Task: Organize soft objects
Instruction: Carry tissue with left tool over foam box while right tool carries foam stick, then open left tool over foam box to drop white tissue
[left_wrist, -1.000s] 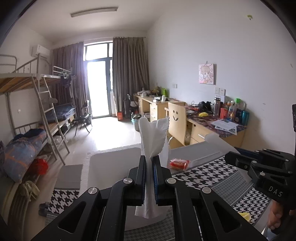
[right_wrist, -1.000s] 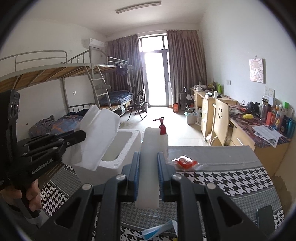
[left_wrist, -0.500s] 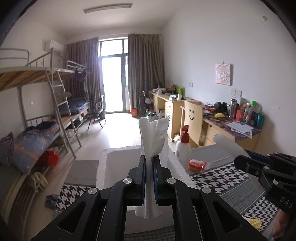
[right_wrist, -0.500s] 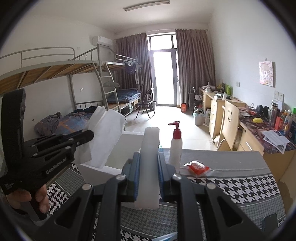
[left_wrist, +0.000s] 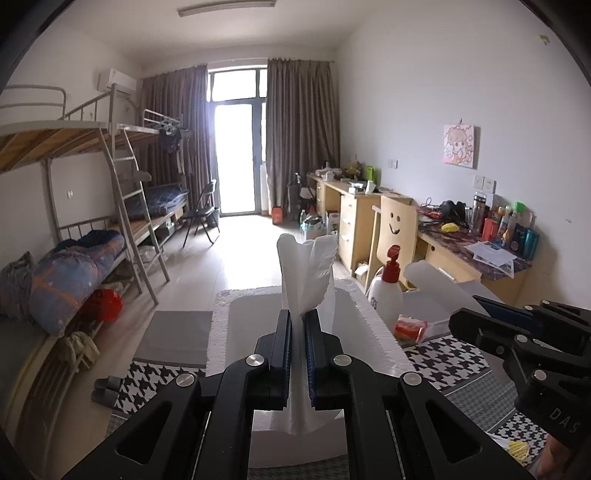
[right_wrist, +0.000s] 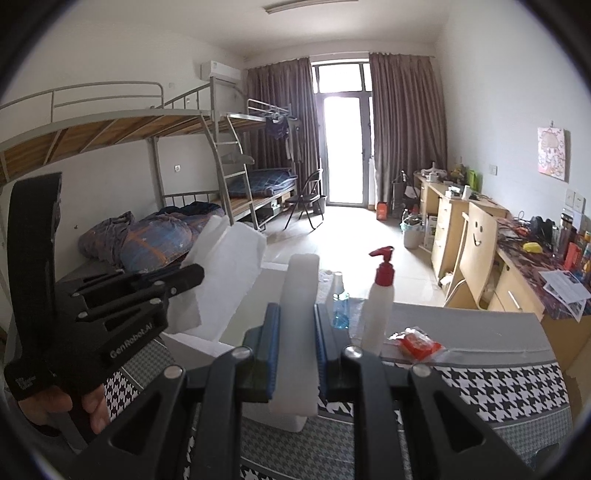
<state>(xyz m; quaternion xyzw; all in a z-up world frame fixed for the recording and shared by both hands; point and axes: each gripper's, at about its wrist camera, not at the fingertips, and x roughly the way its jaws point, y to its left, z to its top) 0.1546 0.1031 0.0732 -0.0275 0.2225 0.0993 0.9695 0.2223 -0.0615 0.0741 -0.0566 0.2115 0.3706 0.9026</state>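
Note:
My left gripper (left_wrist: 297, 321) is shut on a white tissue (left_wrist: 306, 269) that stands up above its jaws and hangs below them. It hovers over a white foam box (left_wrist: 221, 332) on the table. My right gripper (right_wrist: 297, 325) is shut on a white foam strip (right_wrist: 300, 291) that sticks up between its blue pads. In the right wrist view the left gripper (right_wrist: 184, 277) shows at the left, held by a hand, with the tissue (right_wrist: 229, 273) over the foam box (right_wrist: 192, 341). In the left wrist view the right gripper (left_wrist: 461, 325) comes in from the right with the foam strip (left_wrist: 432, 280).
A white pump bottle with a red top (right_wrist: 380, 306), a small blue bottle (right_wrist: 340, 312) and a red packet (right_wrist: 419, 343) stand on the houndstooth tablecloth (right_wrist: 498, 387). Bunk beds (right_wrist: 166, 229) line the left wall. Desks and a chair (right_wrist: 476, 240) line the right.
Both grippers have shifted left over the table, each keeping its grip. The pump bottle has come out from behind the tissue and the foam strip, and the small blue bottle now shows.

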